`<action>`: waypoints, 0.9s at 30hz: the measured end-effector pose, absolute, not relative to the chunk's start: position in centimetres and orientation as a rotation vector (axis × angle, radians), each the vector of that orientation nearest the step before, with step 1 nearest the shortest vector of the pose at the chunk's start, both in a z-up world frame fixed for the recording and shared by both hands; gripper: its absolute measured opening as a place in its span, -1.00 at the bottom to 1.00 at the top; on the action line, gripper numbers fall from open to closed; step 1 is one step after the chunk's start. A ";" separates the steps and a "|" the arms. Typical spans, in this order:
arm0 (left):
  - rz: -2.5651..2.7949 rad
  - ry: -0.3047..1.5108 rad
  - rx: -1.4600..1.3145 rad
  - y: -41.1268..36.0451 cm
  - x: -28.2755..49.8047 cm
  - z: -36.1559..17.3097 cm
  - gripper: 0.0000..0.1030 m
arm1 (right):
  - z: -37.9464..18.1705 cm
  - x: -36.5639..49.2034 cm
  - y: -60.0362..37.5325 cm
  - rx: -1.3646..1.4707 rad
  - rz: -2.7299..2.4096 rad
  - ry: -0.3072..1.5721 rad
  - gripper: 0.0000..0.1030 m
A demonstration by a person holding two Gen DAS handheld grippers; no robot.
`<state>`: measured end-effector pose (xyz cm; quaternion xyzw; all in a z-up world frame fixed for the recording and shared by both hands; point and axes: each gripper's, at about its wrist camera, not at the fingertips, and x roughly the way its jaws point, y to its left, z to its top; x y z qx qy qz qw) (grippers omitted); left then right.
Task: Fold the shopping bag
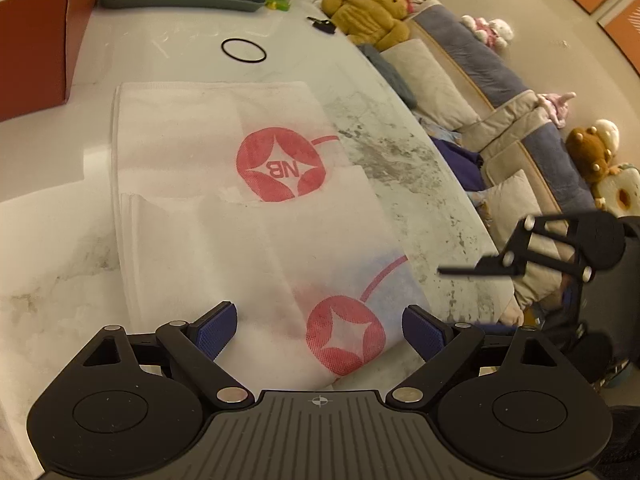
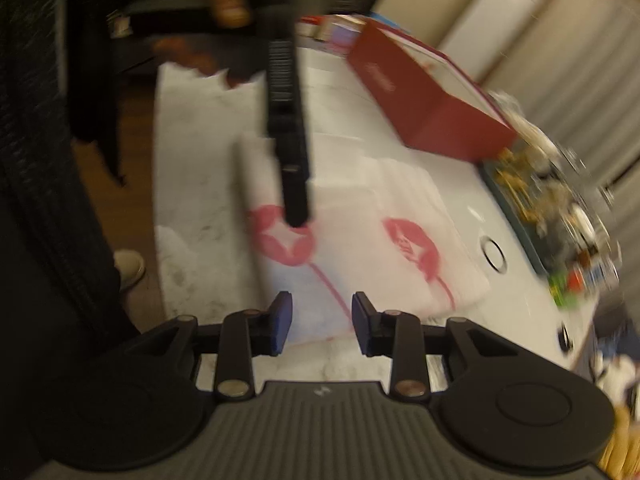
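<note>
On a marble table (image 1: 420, 168), a white shopping bag (image 1: 224, 184) lying flat and partly folded, its near end doubled over the middle, red round logos showing through the thin cloth. Above its near edge, the left gripper (image 1: 320, 330), spread wide and empty, blue pads clear of the fabric on both sides. Off to the side and past the table's edge, the right gripper (image 1: 460, 271), seen edge-on there; from its own camera (image 2: 320, 326), parted a little with nothing between the pads, the bag's corner lying below and beyond them. Likely a pause between folds, one crease laid and both tools let go. Next, probably a fresh pinch on one end of the bag and a carry across to halve it again, with the loose layers calling for a grip through all plies at once.

Only in the left view: a black ring (image 1: 243, 51), a tray of toys (image 1: 180, 0), a sofa with plush animals (image 1: 372, 12). Only in the right, badly blurred: a hand (image 2: 228, 0) on the other tool, a shoe (image 2: 130, 268) on the floor. In both, a red box (image 2: 424, 92).
</note>
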<state>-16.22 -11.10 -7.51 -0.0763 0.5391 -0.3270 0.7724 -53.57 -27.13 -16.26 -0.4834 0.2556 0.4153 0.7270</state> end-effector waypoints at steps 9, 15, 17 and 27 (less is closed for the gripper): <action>-0.673 1.194 -0.269 -10.5 -15.6 -8.1 0.76 | -20.6 -53.7 -25.6 -1.420 0.944 0.407 -0.96; -0.782 0.997 -0.053 -10.8 -17.7 -5.1 0.77 | -16.7 -50.3 -25.3 -1.033 1.027 0.734 -0.98; -0.850 0.926 0.062 -11.3 -18.5 -4.0 0.77 | -15.3 -48.0 -26.1 -0.826 1.024 0.855 -0.98; -1.034 0.908 0.480 -13.5 -19.3 -4.0 0.16 | -14.0 -39.9 -30.4 -0.175 1.030 1.223 -0.94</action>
